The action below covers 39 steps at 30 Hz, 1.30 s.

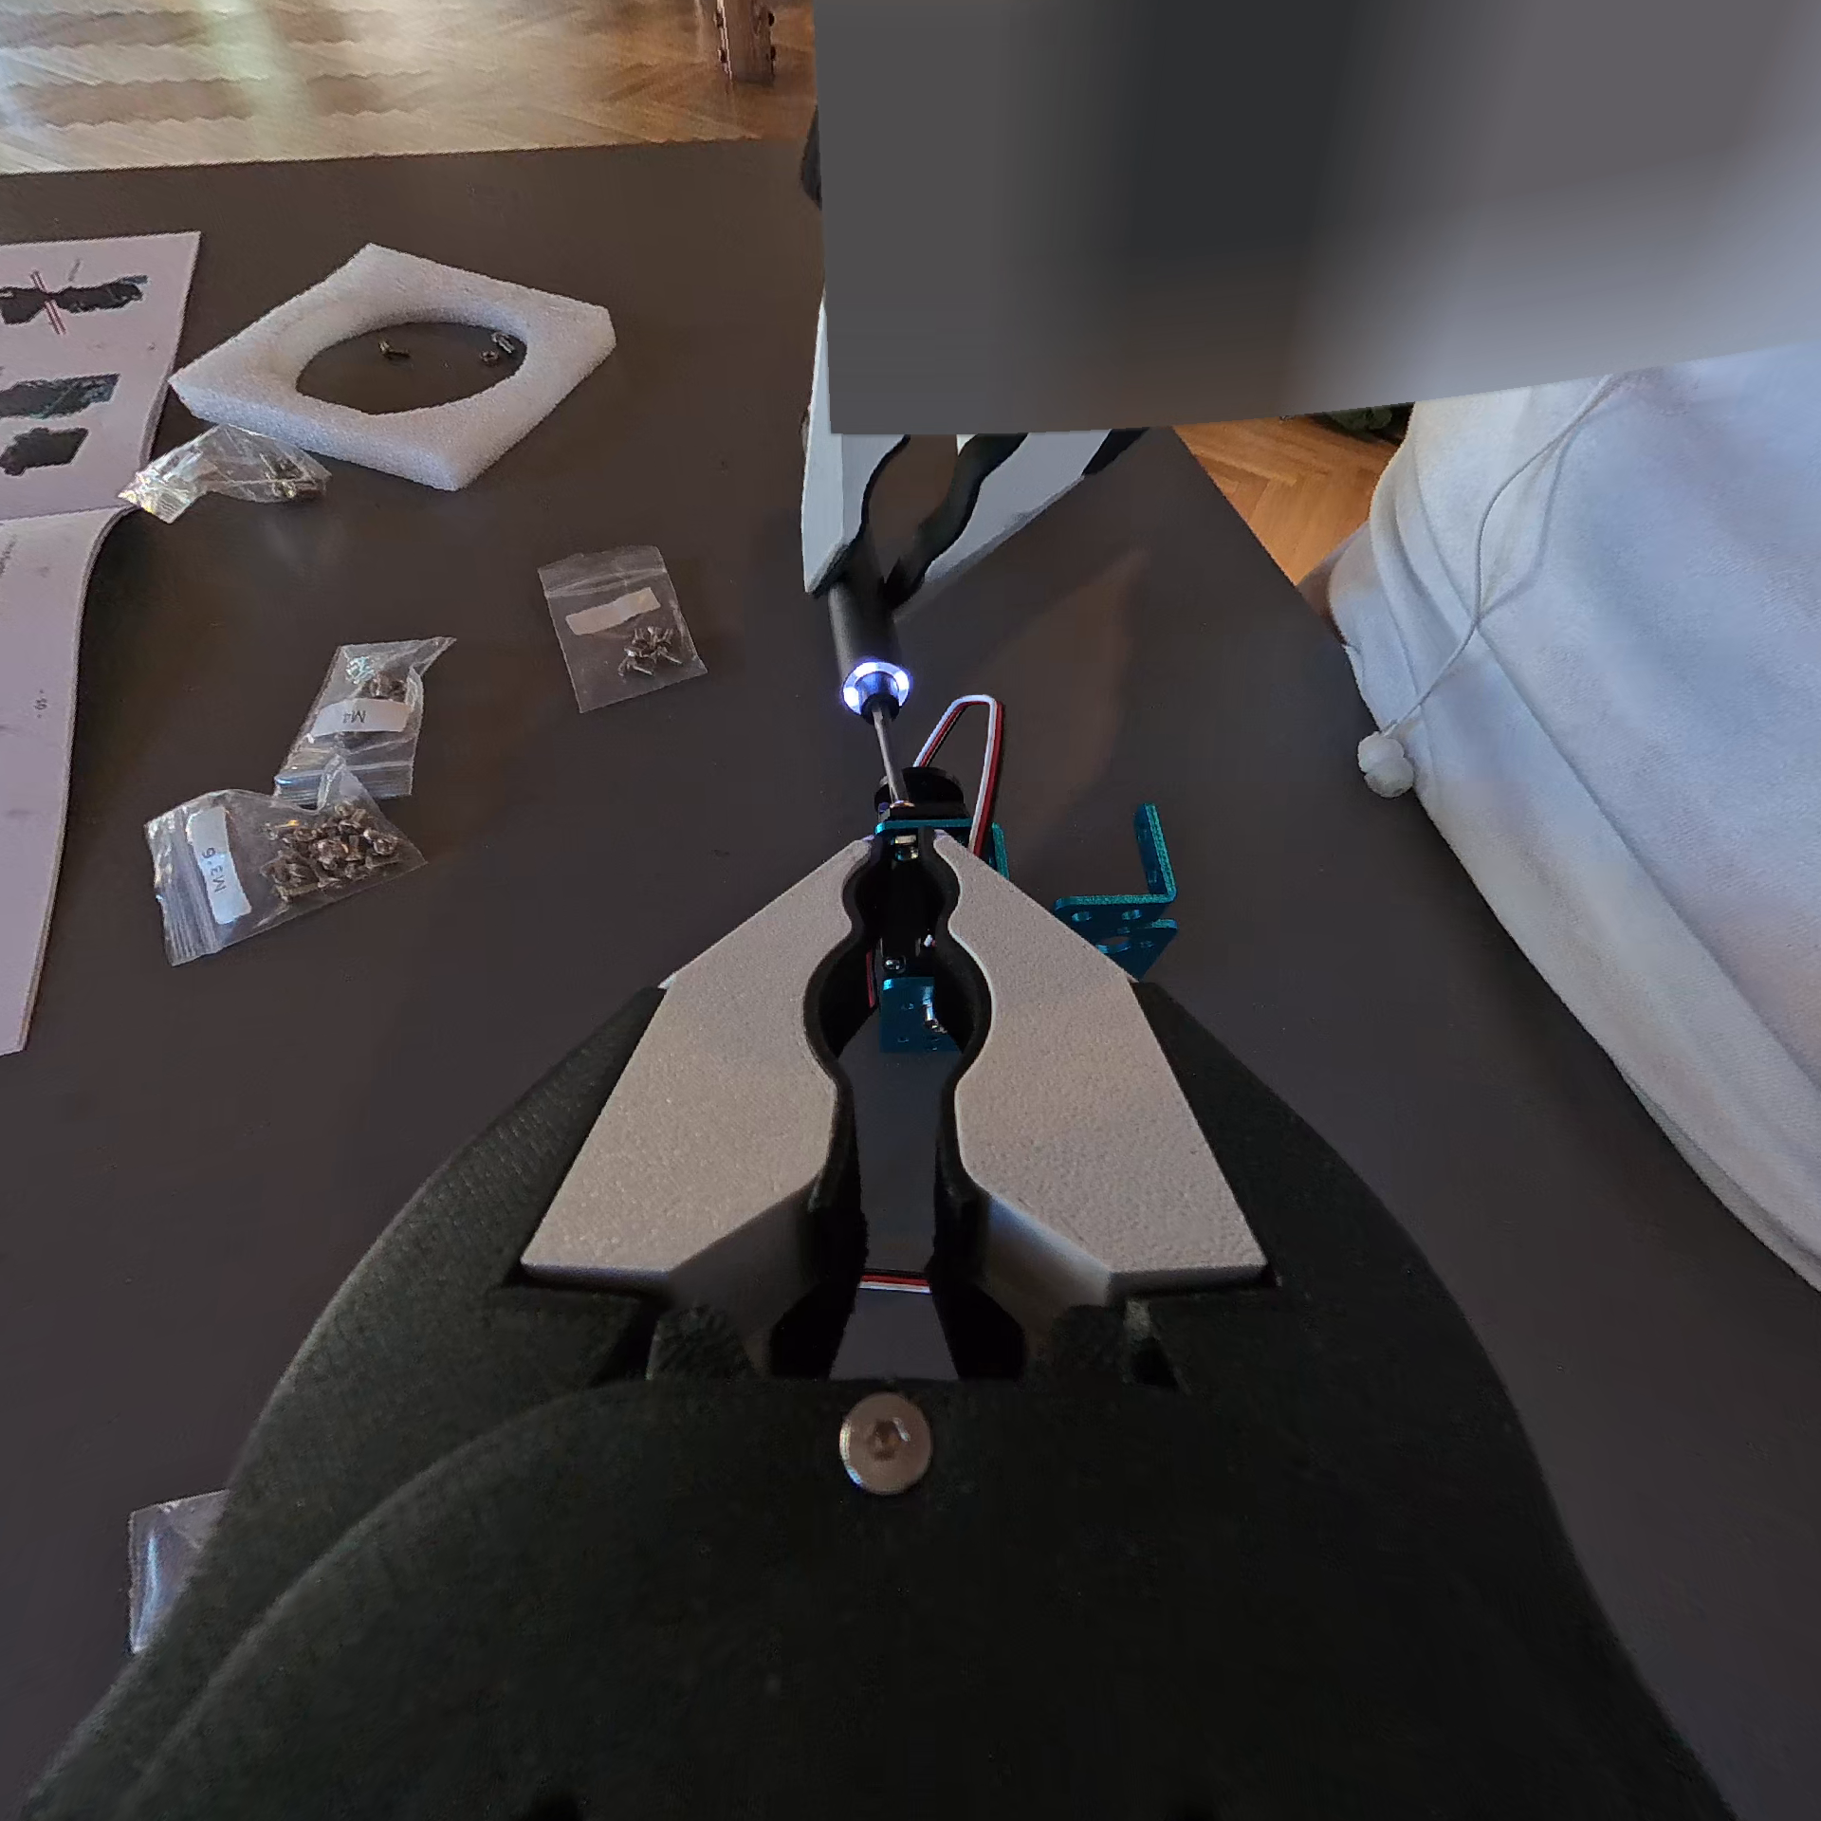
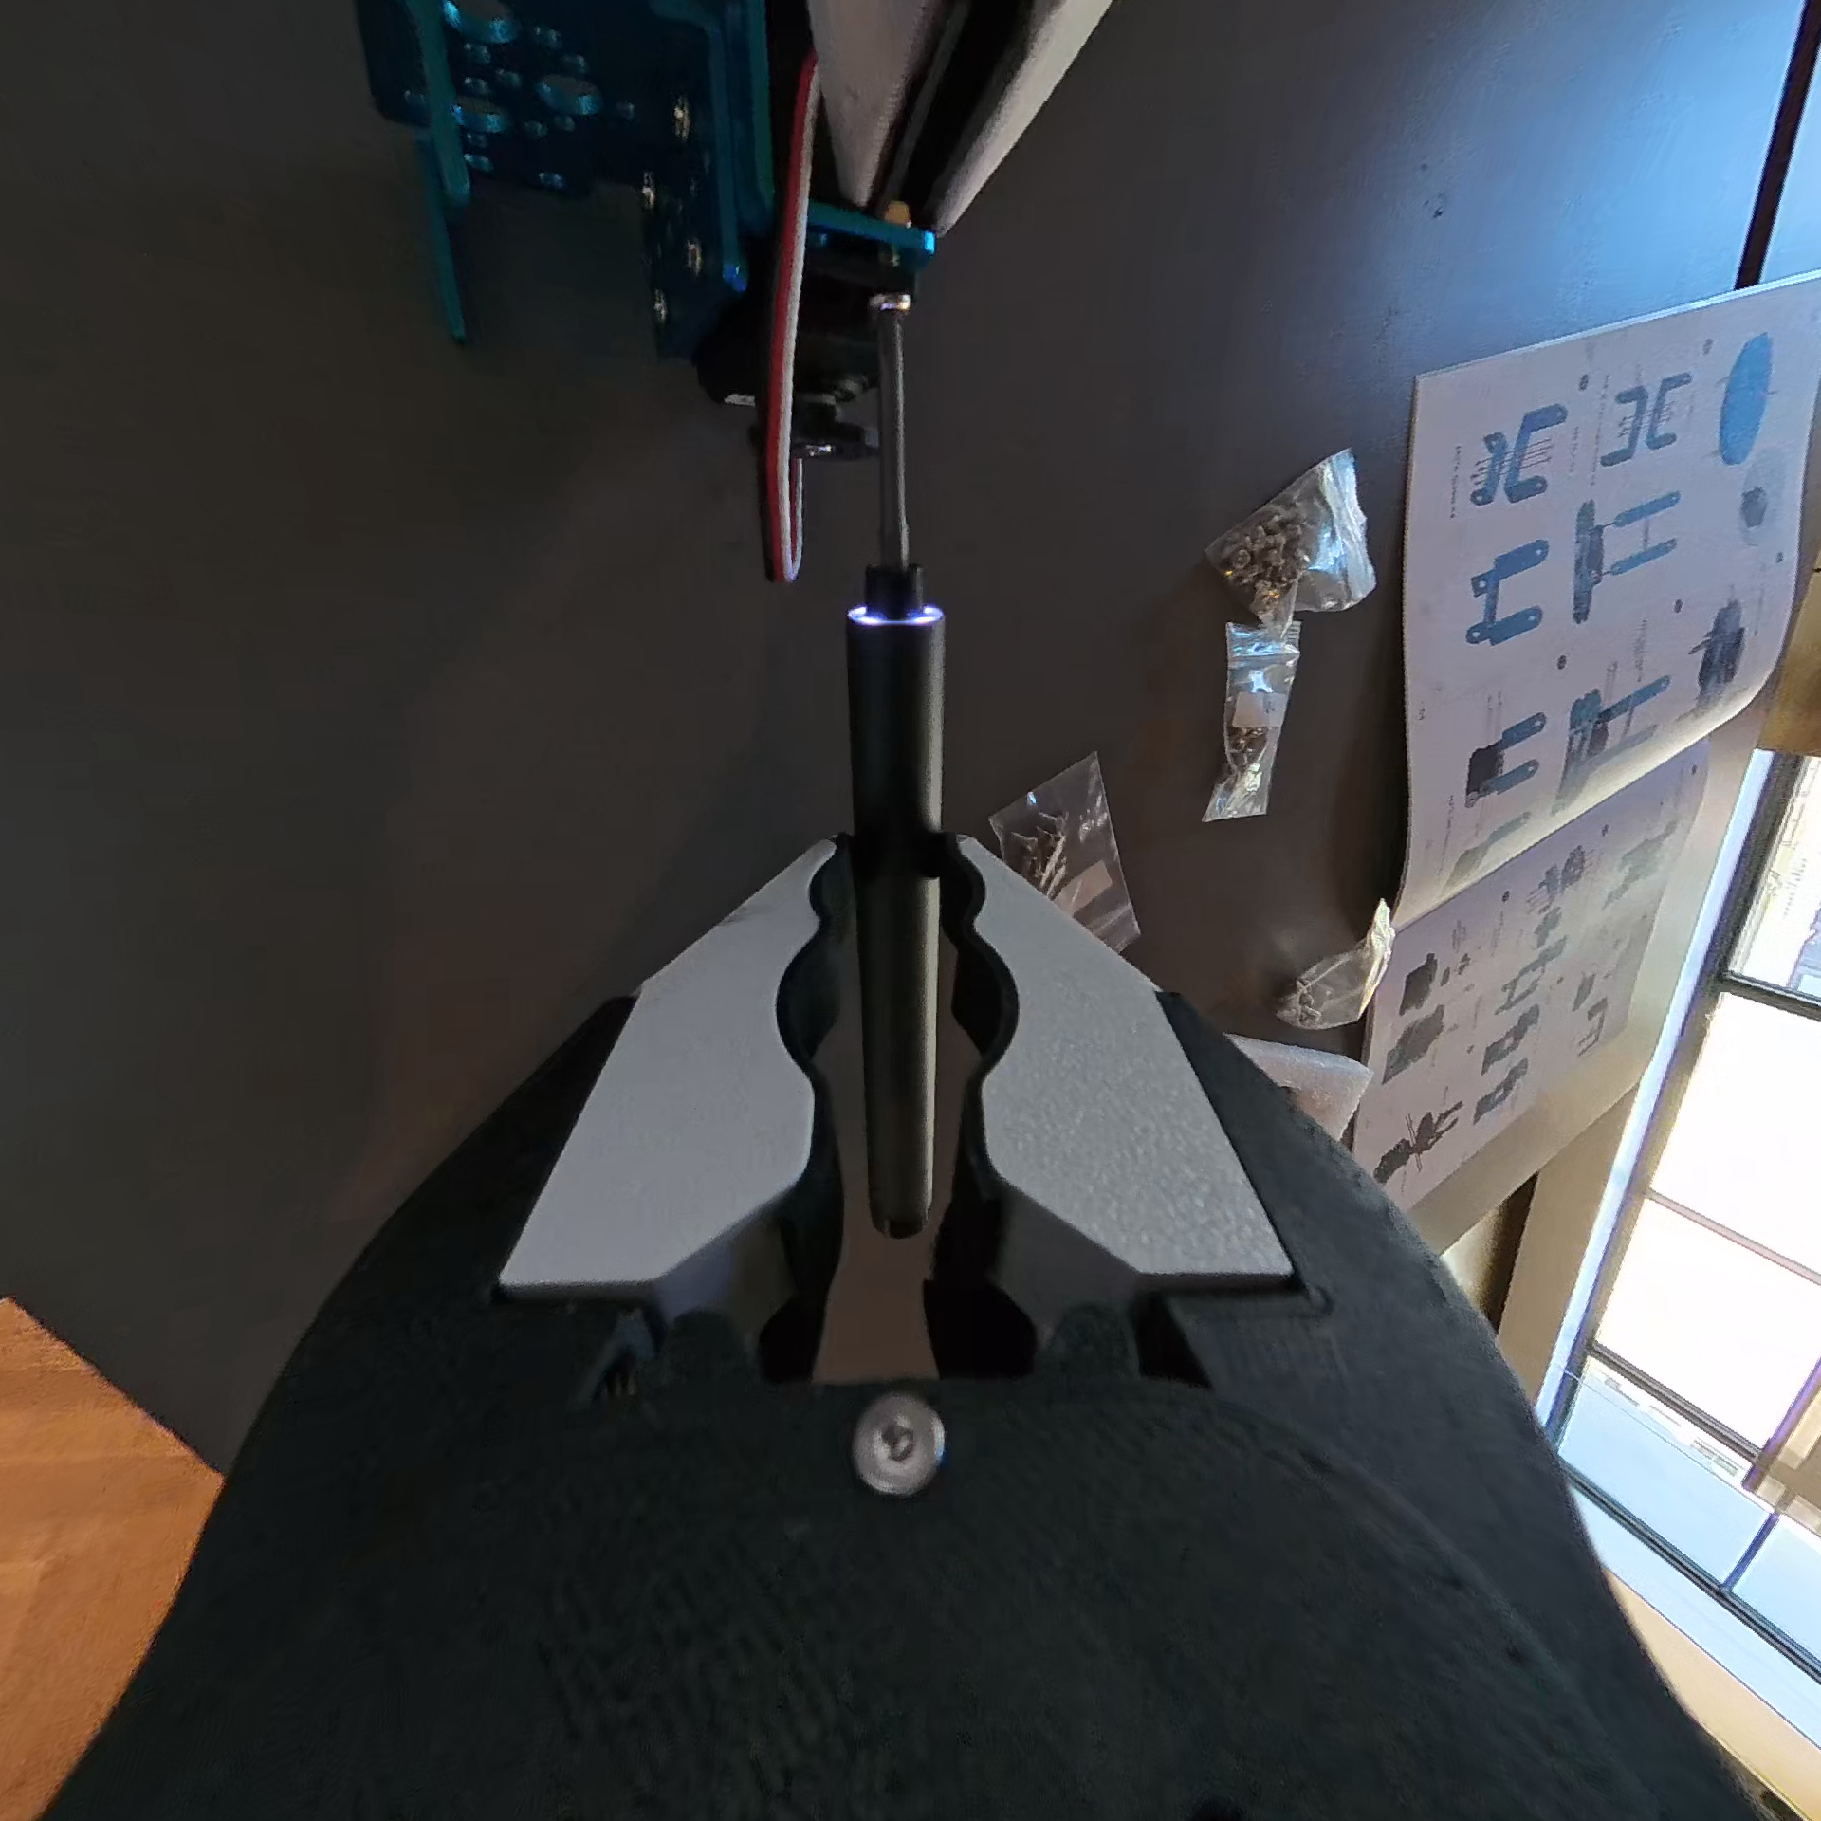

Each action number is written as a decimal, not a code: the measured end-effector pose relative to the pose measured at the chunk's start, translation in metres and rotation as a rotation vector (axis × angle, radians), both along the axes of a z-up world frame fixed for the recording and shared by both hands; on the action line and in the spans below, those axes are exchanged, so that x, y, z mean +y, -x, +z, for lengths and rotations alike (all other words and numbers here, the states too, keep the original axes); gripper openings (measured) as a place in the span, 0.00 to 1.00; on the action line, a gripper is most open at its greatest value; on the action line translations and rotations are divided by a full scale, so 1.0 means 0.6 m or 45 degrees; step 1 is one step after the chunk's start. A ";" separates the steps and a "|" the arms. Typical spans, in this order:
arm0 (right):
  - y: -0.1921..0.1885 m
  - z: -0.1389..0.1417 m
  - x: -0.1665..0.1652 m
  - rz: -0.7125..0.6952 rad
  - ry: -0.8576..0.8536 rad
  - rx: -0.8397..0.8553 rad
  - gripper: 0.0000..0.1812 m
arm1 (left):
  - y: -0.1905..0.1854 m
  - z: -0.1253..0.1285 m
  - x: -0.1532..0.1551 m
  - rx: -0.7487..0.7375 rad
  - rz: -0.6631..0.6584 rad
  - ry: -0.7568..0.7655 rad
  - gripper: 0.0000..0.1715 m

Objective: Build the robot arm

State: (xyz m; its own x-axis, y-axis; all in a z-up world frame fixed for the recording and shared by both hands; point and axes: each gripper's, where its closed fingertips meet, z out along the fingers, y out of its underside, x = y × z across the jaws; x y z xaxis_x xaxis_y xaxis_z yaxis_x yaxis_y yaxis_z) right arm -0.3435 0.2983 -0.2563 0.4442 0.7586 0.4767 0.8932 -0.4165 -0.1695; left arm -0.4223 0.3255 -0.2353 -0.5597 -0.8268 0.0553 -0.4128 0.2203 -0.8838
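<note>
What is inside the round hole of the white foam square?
Inside the foam square, two small dark screws lie on the bare dark table. Nothing else shows there; the near rim may hide a little.

Count of items on the dark worktop (image 1: 591, 1035)

Hand-held grippers, grey-fingered, black-bodied: 2, left hand-held gripper (image 1: 902, 847) and right hand-held gripper (image 2: 895, 847). Black pen-shaped electric screwdriver with lit ring (image 2: 892, 749): 1. Blue anodised perforated metal bracket assembly with black servo and red-white-black wire (image 1: 911, 1015): 1. Small clear plastic zip bags of metal screws: 4 in the left wrist view (image 1: 621, 626) (image 1: 360, 714) (image 1: 276, 867) (image 1: 222, 473). White square foam frame with round cut-out (image 1: 404, 360): 1. Printed paper instruction sheet (image 2: 1577, 631): 1.
</note>
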 end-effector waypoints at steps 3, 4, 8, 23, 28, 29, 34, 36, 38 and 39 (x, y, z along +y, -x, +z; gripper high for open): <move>0.001 0.007 -0.003 0.010 -0.017 0.016 0.09 | 0.000 0.000 0.000 0.000 -0.001 0.000 0.03; 0.001 0.009 -0.003 0.012 -0.024 0.019 0.09 | 0.000 0.000 0.000 0.000 -0.001 0.002 0.03; 0.003 0.008 -0.005 0.019 -0.014 0.029 0.09 | 0.000 0.000 0.000 -0.002 -0.002 0.003 0.03; 0.003 0.003 -0.004 0.025 -0.023 0.047 0.09 | 0.013 0.014 0.017 0.062 0.047 0.137 0.01; 0.004 0.005 -0.003 0.033 -0.030 0.050 0.10 | 0.013 0.014 0.007 0.102 0.044 0.087 0.03; 0.004 0.004 -0.002 0.033 -0.028 0.047 0.10 | 0.013 0.010 0.003 0.122 0.039 0.079 0.04; -0.001 -0.004 -0.002 0.024 -0.015 0.041 0.09 | 0.009 -0.003 -0.007 0.160 0.037 0.050 0.04; -0.003 -0.006 -0.002 0.022 -0.007 0.038 0.09 | 0.007 -0.003 -0.009 0.155 0.033 0.045 0.03; -0.004 -0.009 -0.003 0.021 0.010 0.028 0.10 | 0.008 -0.002 -0.012 0.156 0.020 0.043 0.01; -0.005 -0.011 -0.003 0.022 0.013 0.020 0.09 | 0.008 -0.002 -0.013 0.154 0.019 0.044 0.01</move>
